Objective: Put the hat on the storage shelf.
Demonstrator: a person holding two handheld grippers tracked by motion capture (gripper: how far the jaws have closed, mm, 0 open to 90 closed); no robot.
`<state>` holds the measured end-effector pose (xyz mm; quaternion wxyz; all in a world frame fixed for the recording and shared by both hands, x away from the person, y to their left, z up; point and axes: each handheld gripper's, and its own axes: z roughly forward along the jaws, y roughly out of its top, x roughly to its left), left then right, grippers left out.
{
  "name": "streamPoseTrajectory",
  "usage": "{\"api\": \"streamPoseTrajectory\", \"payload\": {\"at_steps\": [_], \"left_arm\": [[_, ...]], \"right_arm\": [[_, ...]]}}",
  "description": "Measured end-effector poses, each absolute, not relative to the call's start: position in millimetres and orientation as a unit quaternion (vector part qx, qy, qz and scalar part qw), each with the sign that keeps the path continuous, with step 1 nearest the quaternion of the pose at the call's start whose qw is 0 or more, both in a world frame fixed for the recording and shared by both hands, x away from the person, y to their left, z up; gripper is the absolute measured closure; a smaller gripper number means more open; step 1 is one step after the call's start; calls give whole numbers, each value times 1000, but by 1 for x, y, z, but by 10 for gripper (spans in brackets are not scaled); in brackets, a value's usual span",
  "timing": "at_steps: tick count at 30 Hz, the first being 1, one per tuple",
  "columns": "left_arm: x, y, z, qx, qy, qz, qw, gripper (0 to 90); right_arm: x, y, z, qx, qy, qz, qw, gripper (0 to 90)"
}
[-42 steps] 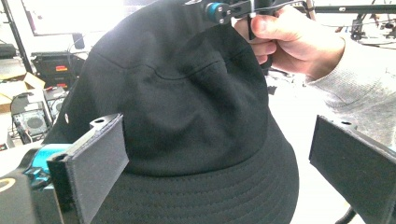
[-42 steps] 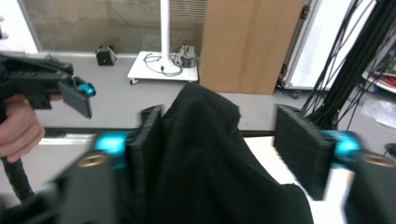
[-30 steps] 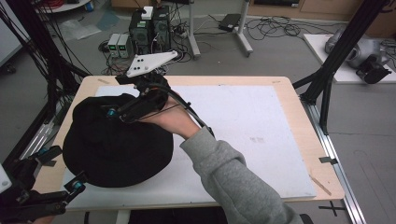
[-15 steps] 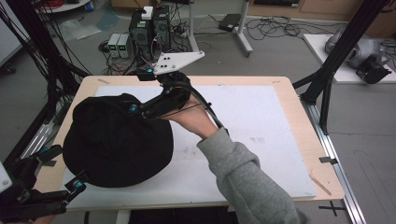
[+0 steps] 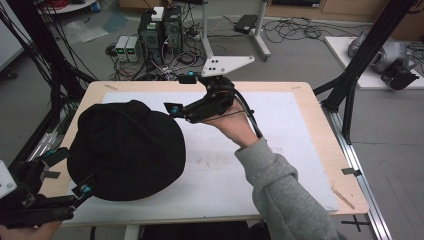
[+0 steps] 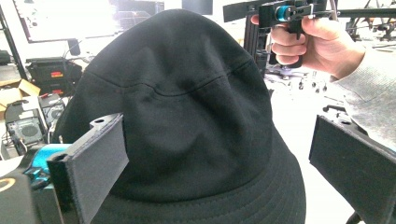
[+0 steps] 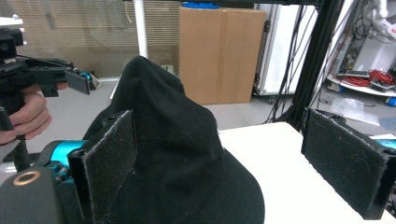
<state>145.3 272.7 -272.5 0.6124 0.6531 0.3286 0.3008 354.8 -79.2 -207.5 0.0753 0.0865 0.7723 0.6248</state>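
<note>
Lifting our right gripper (image 5: 182, 93) away from the black hat (image 5: 125, 150), jaws spread, we are leaving it on the counter's (image 5: 300, 100) left side, the left gripper's (image 5: 70, 172) spread jaws flanking its brim

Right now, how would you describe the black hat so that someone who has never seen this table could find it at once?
Start at the wooden table with the white sheet on top. On the left half of that sheet lies the black hat, a soft cloth bucket hat with a round stitched brim and a peaked crown. It is the one large dark cloth thing there, between the left gripper and the right gripper.
</note>
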Motion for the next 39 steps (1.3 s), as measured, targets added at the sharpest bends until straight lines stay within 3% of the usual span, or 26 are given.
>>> {"api": "streamPoseTrajectory", "payload": {"at_steps": [22,39], "left_arm": [[151,272,-274,655,329,297,612,50],[160,268,-278,661,332,296,605,50]], "right_arm": [[350,-121,-218,110,768,624,91,101],[341,-183,-241,147,752,625,151,102]]}}
